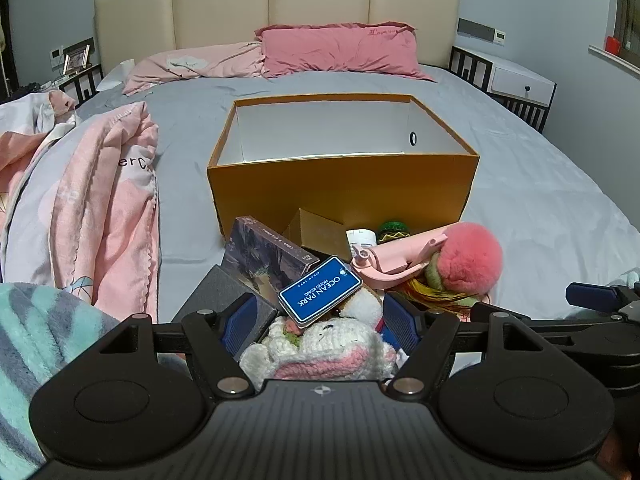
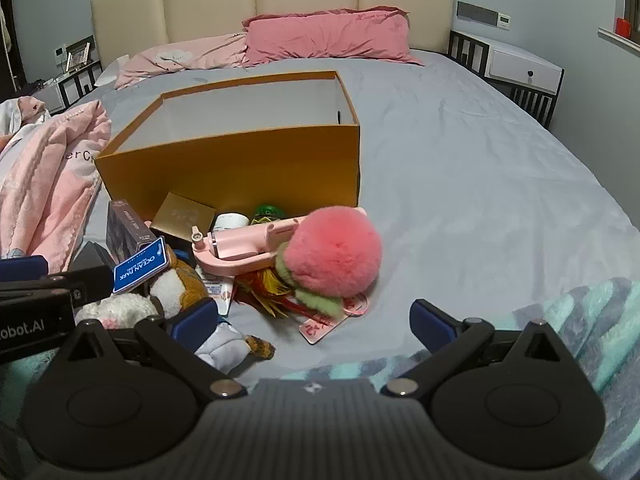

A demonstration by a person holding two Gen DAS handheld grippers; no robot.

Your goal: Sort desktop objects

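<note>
An open orange box [image 1: 344, 188] [image 2: 240, 164] stands on the grey bed, its white inside bare. A pile lies in front of it: a fluffy pink ball [image 1: 468, 258] [image 2: 336, 252], a pink folding holder [image 1: 396, 256] [image 2: 244, 244], a blue "Ocean Park" card [image 1: 320, 290] [image 2: 140, 266], a dark printed carton [image 1: 268, 256], a small gold box [image 2: 184, 216] and a brown-and-white plush [image 2: 176, 284]. My left gripper [image 1: 320, 322] is open, with a white-and-pink knitted toy [image 1: 324, 348] between its fingers but not pressed. My right gripper [image 2: 316, 324] is open over bare sheet, just short of the pink ball.
A pink quilt [image 1: 100, 208] is heaped on the left. A teal striped blanket [image 1: 36, 344] [image 2: 580, 320] lies at the near edge. Pink pillows [image 1: 340, 50] and the headboard are behind the box. The grey sheet [image 2: 480, 184] stretches to the right.
</note>
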